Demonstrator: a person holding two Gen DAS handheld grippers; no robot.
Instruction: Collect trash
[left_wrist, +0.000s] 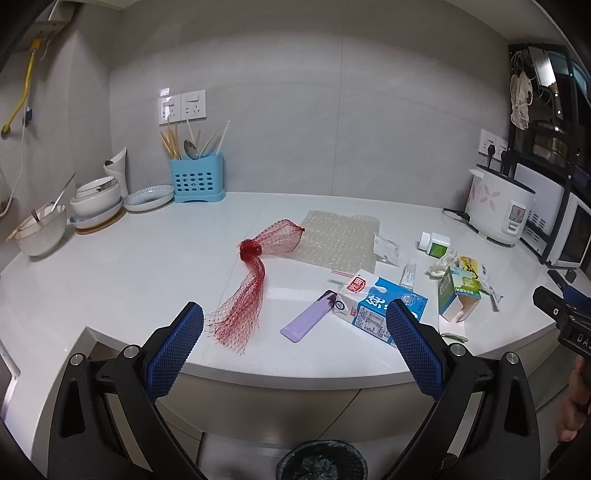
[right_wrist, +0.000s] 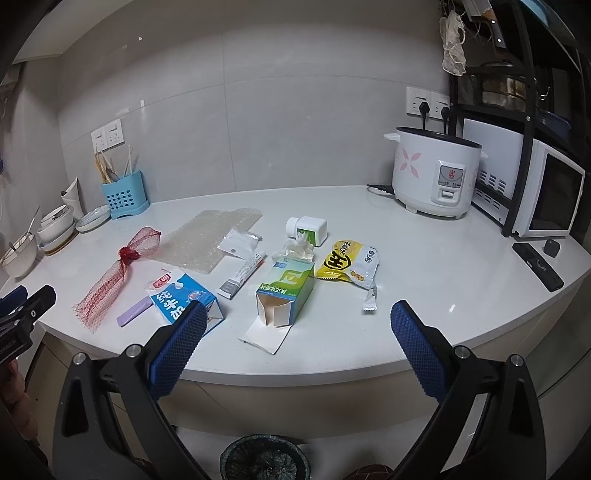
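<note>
Showing a white kitchen countertop (left_wrist: 122, 258) strewn with trash, both wrist views look across its front edge. Left gripper (left_wrist: 295, 325): jaws spread wide, empty, held off the counter's front edge; between its blue pads lie the tail of a red mesh net bag (left_wrist: 255, 280) and a purple lighter (left_wrist: 306, 321), while the blue-and-white milk carton (left_wrist: 373, 302), on its side, is partly hidden behind the right pad. Beyond the net bag lies a sheet of bubble wrap (left_wrist: 340, 236) with a small clear plastic pouch (left_wrist: 386, 249) at its right edge. Right gripper (right_wrist: 297, 314): jaws likewise wide apart and empty, short of the counter edge. Directly ahead between its pads lies a green-and-white medicine box (right_wrist: 290, 291), on its side with its open end and flap toward the camera. Just behind the box sits a crumpled tissue (right_wrist: 301, 249), then a white bottle with a green label (right_wrist: 308, 229), lying down. Right of the box rest a yellow snack wrapper (right_wrist: 349, 264) and a small torn wrapper strip (right_wrist: 370, 299); left of it, an ointment tube (right_wrist: 242, 275). A dark waste bin (right_wrist: 264, 459) stands on the floor below the counter, low in both views. Background: rice cooker (right_wrist: 434, 173), microwave (right_wrist: 550, 195), blue utensil holder (left_wrist: 197, 179), stacked bowls (left_wrist: 96, 199).
</note>
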